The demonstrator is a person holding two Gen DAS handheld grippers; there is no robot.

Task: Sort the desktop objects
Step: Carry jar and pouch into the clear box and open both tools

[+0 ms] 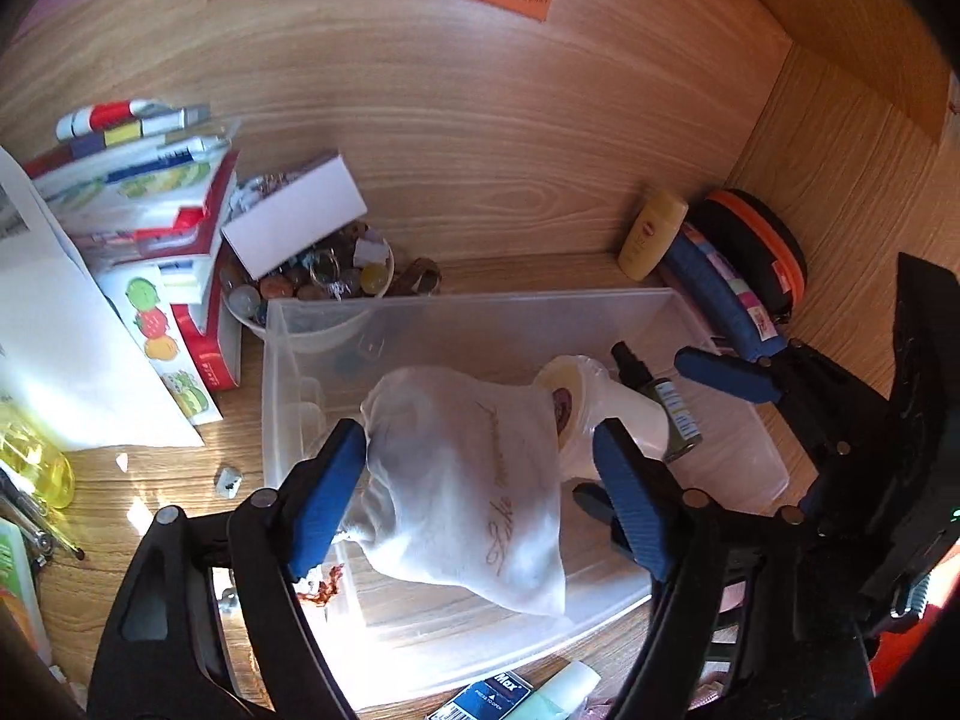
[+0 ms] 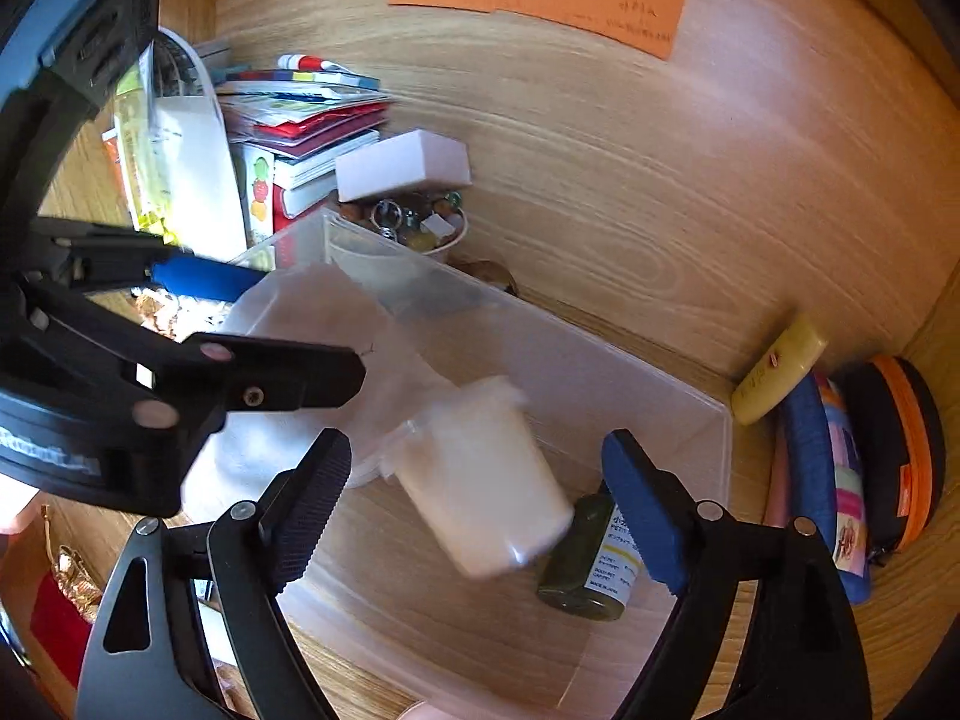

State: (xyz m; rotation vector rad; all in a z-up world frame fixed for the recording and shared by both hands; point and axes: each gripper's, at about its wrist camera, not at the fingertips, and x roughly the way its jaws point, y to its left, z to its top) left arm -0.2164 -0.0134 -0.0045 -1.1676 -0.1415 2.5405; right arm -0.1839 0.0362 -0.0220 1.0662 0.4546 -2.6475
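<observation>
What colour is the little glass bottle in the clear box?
Dark green glass bottle, with a white-and-yellow label; right wrist view shows it best.

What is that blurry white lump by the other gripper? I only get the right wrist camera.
Observer: It's a white cloth pouch with gold cursive writing, in the clear plastic bin.
Operator: Is the left gripper squeezing it?
Observer: No. The left gripper is open. The pouch sits between its fingers, with a gap on one side.
Operator: What's on top of the dark green bottle?
Observer: The dark green bottle has a black spray top. In your view the white plastic cup hides it.
</observation>
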